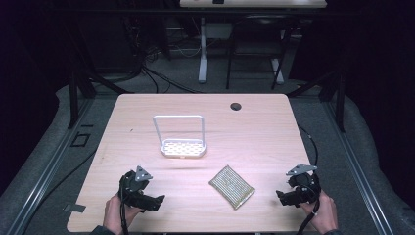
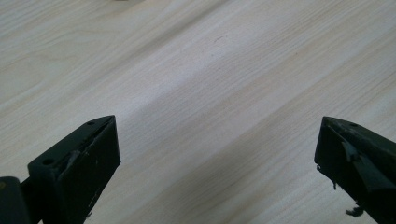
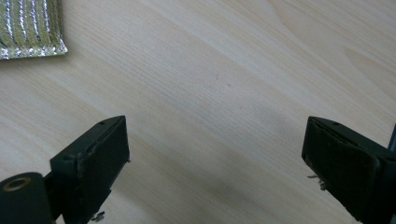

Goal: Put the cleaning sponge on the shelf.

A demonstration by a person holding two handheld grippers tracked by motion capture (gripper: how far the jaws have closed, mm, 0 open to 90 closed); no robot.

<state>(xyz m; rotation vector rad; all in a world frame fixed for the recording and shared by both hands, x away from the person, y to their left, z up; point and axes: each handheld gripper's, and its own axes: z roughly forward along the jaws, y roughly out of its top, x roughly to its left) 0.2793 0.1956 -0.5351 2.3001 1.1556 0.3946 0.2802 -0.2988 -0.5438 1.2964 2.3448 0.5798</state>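
High view: a flat, woven pad (image 1: 232, 186) with a metallic yellow-silver sheen lies at an angle on the pale wooden table (image 1: 254, 127), toward the near edge and right of centre. Beyond it, nearer the middle of the table, stands a small white perforated tray (image 1: 183, 148) with a tall white wire loop rising upright from its ends. A dark round hole (image 1: 236, 106) sits in the tabletop near the far edge.

The left gripper (image 1: 157, 201) is held low over the near-left part of the table, well apart from the pad; in the left gripper view its jaws stand wide apart over bare wood (image 2: 210, 93), holding nothing. The right gripper (image 1: 281, 197) is near the right edge, just right of the pad; in the right gripper view its jaws are likewise spread and empty, with a corner of the pad (image 3: 30, 28) at upper left.
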